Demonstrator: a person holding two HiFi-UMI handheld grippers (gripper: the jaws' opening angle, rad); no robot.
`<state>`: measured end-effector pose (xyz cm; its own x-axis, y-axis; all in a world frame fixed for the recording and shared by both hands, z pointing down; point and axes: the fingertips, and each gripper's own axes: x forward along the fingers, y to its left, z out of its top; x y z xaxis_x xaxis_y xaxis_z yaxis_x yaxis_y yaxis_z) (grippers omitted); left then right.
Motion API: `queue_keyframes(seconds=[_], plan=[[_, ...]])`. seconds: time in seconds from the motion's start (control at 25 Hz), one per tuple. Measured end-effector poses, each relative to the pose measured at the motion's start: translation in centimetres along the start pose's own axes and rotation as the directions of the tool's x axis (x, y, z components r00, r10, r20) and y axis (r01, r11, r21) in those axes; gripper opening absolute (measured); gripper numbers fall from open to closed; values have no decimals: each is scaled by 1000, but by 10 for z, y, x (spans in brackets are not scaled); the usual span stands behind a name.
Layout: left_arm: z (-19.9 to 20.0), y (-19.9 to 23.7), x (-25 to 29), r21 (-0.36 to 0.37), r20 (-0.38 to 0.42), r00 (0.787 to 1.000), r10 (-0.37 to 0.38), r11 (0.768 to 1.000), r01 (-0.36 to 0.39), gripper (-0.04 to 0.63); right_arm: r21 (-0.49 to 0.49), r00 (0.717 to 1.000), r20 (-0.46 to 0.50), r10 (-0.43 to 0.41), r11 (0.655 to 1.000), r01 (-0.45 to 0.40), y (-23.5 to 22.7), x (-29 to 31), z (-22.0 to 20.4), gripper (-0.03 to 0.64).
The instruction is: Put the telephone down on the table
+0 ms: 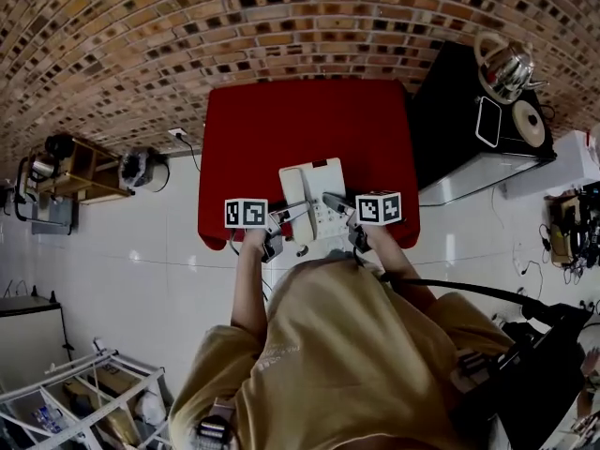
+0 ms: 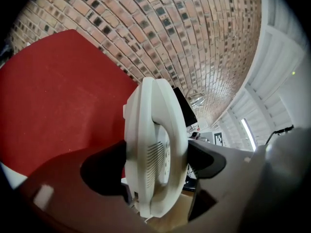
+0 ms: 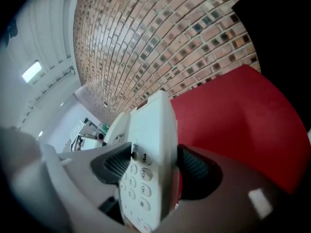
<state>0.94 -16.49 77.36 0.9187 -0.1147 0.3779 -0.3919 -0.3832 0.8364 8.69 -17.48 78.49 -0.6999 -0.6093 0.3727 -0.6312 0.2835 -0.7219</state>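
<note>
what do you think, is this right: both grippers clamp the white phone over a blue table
Not quite. The table is red, not blue; the head view shows it, and red fills the background in both gripper views. The rest holds: the left gripper and the right gripper both clamp the white phone over it.

A cluttered workroom — brick wall (image 1: 112, 26), white tiled floor (image 1: 141, 279), wooden shelf (image 1: 89, 169), kettle (image 1: 506, 64) on a black cabinet (image 1: 450, 120).
</note>
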Motion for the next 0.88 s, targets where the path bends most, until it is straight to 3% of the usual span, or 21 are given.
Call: queue_keyframes(seconds=[0.28, 0.48, 0.68, 0.88], plan=[[32, 67, -15, -88, 111, 991, 79, 994, -70, 390, -28, 987, -142, 74, 996, -79, -18, 81, 16, 294], [45, 121, -66, -163, 204, 969, 138, 981, -105, 390, -61, 963, -238, 123, 988, -141, 3, 163, 11, 298], [98, 174, -113, -188, 236, 959, 159, 975, -116, 390, -44, 957, -257, 131, 988, -148, 17, 251, 34, 299], [173, 232, -135, -181, 239, 958, 161, 976, -119, 391, -8, 970, -214, 118, 992, -122, 5, 335, 76, 299]])
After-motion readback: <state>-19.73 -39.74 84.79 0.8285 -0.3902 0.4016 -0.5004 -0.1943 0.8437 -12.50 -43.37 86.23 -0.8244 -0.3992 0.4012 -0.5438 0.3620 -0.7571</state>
